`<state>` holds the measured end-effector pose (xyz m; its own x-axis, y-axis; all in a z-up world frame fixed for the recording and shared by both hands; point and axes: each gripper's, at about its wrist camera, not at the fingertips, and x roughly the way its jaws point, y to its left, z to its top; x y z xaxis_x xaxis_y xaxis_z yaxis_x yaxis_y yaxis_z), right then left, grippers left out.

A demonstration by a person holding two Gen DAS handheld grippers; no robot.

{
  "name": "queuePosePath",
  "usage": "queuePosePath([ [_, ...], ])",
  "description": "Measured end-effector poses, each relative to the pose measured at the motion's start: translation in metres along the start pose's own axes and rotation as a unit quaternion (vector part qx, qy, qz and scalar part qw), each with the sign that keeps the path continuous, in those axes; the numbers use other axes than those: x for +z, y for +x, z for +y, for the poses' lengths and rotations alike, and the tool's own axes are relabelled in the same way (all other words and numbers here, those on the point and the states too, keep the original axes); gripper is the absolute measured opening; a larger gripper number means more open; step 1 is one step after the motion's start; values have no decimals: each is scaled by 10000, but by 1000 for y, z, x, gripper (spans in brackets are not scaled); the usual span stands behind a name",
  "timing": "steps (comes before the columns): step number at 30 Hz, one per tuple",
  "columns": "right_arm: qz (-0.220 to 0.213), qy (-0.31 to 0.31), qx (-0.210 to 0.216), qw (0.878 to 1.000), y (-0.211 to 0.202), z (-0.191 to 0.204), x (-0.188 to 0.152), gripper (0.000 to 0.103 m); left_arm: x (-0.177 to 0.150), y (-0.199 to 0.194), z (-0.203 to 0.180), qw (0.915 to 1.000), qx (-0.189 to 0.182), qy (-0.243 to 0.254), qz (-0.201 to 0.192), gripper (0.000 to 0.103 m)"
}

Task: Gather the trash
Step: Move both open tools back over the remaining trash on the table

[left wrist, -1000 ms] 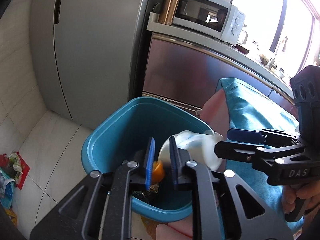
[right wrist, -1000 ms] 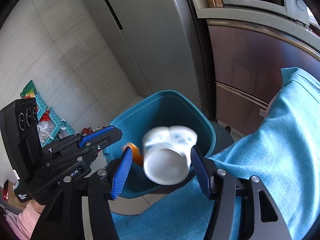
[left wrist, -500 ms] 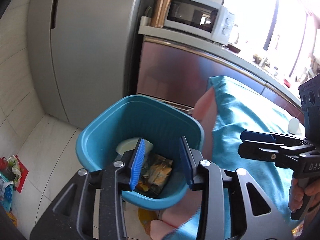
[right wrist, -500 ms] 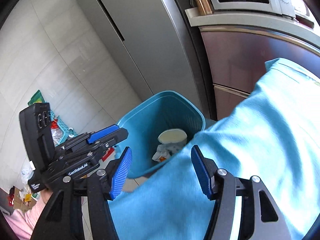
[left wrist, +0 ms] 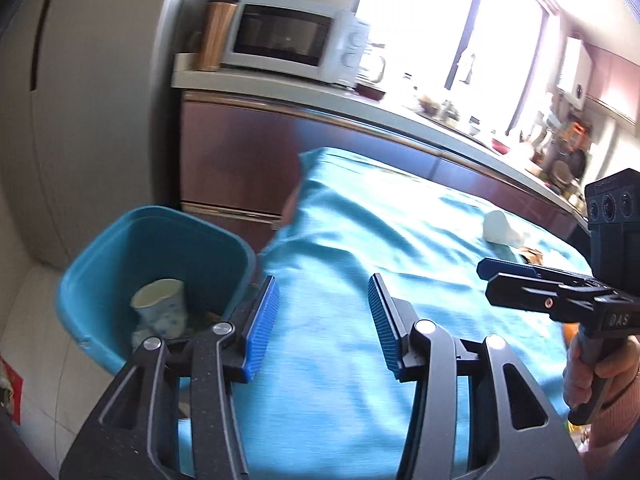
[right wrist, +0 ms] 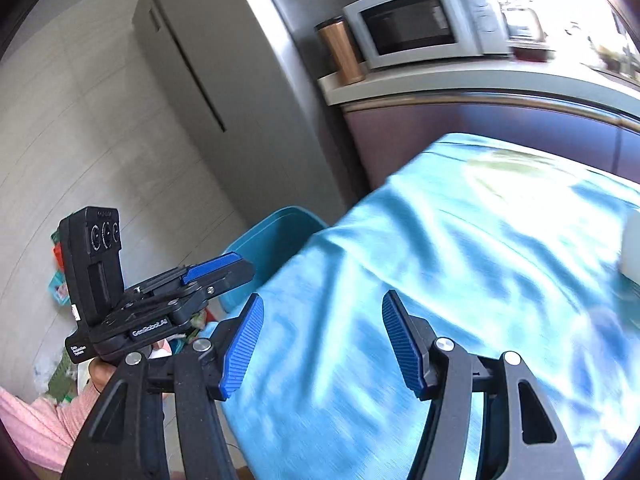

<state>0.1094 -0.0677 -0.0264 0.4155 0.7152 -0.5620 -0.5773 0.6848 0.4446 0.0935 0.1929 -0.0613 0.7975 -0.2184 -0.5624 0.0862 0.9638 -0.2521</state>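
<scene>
Both grippers are over the cloth (left wrist: 360, 280) now, and neither holds anything. The left gripper (left wrist: 322, 320) has its blue pads apart with only cloth seen between them; its jaws have just been opening and nothing is caught there. The right gripper (right wrist: 320, 344) is spread wide as well, empty, with bare cloth in the gap.

The bin (left wrist: 100, 280) sits on the floor at the table's corner, just beside the hanging edge of the cloth, with a paper cup (left wrist: 160, 308) lying inside among other scraps. So some rubbish is in, and more is left: a white cup (left wrist: 498, 228) lies on its side at the far end of the cloth, with what looks like wrappers (left wrist: 532, 256) just past it, blurred and hard to read.

The step in hand is judged to be the reach for the next piece. The white cup is nearer the right gripper, so that side is best sent. The jaws should be kept wide until the cup's wall is between the pads, then closed gently, since a paper wall can be crushed or squirted out. The cloth is wrinkled and loose; a low approach could snag it, so the pads should be brought in just above it.
</scene>
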Motion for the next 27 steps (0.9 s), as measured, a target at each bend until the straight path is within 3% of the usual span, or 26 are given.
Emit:
queuePosePath([
  [9,-613,689,-1001,9907,-96,-61,-39,59,-21,28,-109,9909,-1070,688,444,46],
  [18,-1062,1290,-1958,9663,-164,-121,-70,59,-50,44,-208,9634,-2121,1363,913,47],
  [27,-1266,1778,-2443,9448,-202,-157,-98,59,-71,54,-268,9379,-2678,1800,1272,49],
])
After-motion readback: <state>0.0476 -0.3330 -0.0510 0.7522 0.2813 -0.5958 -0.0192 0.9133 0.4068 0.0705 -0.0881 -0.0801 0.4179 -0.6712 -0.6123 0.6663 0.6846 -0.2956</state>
